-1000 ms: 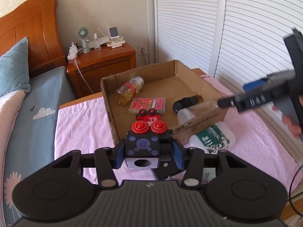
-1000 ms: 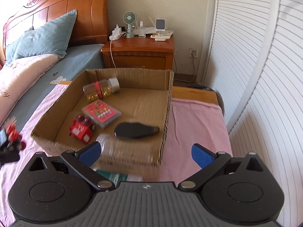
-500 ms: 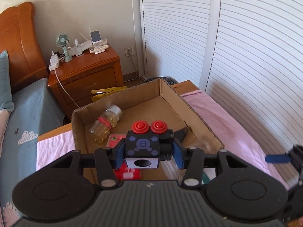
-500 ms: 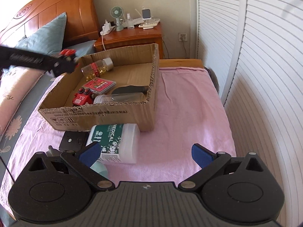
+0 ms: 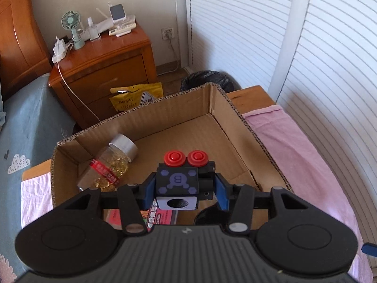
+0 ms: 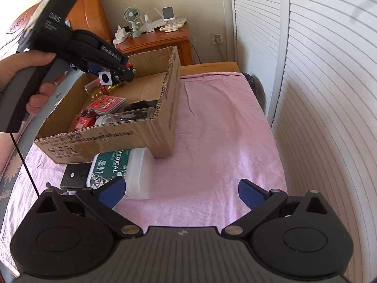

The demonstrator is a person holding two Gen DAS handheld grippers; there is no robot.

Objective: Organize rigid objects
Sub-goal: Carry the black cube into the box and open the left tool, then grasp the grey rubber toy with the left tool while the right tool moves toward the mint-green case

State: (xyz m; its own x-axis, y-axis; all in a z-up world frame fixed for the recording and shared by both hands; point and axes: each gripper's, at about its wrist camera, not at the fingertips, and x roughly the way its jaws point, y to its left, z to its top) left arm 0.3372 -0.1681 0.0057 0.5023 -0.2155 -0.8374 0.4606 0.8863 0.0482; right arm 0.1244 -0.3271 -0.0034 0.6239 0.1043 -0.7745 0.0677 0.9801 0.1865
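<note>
Both wrist views are bright and daylit. Sunlight through the louvred doors [image 5: 306, 47] overexposes their slats and washes out the pink cloth [image 6: 223, 129]. Fisheye distortion bows straight lines toward the dark-vignetted corners. The cardboard box [image 5: 223, 108] casts soft shadows on its floor. Focus is sharp centrally; the hand [image 6: 28, 75] at the frame edge appears slightly blurred.
</note>
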